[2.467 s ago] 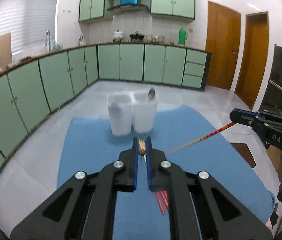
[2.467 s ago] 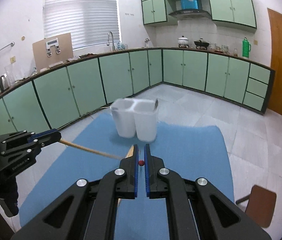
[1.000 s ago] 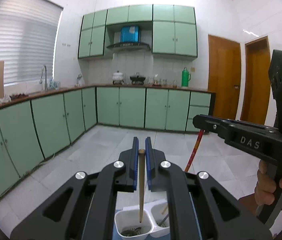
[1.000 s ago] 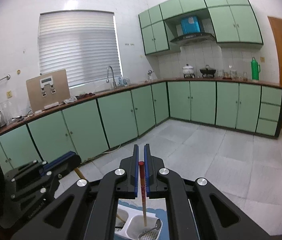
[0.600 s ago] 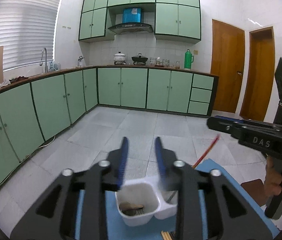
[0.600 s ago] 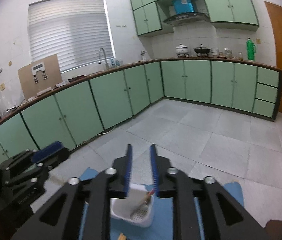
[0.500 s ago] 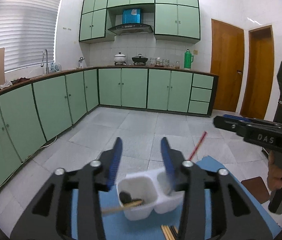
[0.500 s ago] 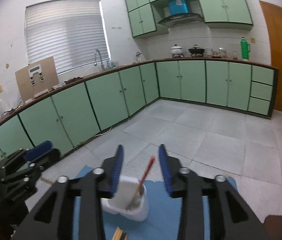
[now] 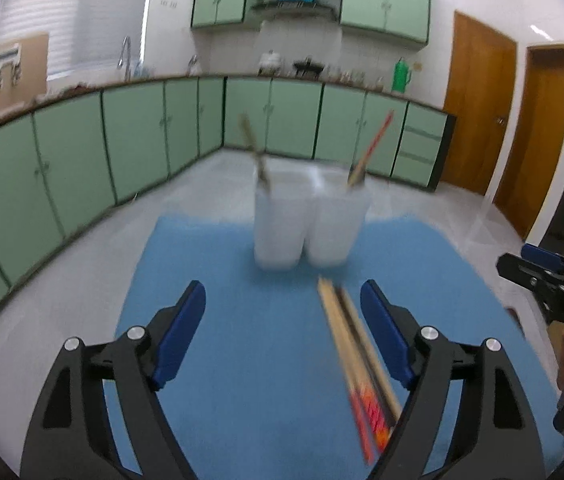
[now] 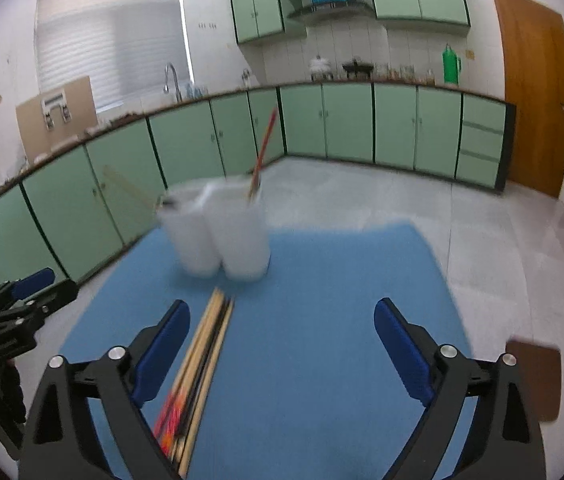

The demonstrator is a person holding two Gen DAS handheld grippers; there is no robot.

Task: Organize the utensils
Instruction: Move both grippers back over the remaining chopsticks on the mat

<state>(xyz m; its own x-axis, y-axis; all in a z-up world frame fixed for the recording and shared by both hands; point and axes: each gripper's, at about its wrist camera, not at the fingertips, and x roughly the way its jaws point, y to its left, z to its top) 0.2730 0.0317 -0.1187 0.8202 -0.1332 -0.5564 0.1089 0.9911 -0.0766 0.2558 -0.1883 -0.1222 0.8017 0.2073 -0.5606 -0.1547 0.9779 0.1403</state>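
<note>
A white two-compartment holder (image 9: 307, 216) (image 10: 222, 232) stands at the far side of a blue mat (image 9: 250, 344) (image 10: 321, 320). A wooden chopstick (image 9: 254, 152) leans out of its left cup and a red-ended chopstick (image 9: 371, 146) (image 10: 264, 146) out of its right cup. Several chopsticks (image 9: 357, 360) (image 10: 198, 364) lie bundled on the mat in front of the holder. My left gripper (image 9: 283, 332) is open and empty above the mat. My right gripper (image 10: 282, 350) is open and empty too; it also shows at the right edge of the left wrist view (image 9: 549, 280).
Green kitchen cabinets (image 9: 122, 152) run along the back and left walls. Wooden doors (image 9: 477, 104) stand at the right. A brown stool seat (image 10: 533, 376) sits beside the mat's right edge. The image is motion-blurred.
Both grippers let go of their chopsticks, which now stand in the holder's cups. Both jaws opened wide and both grippers pulled back and tilted down over the mat.
</note>
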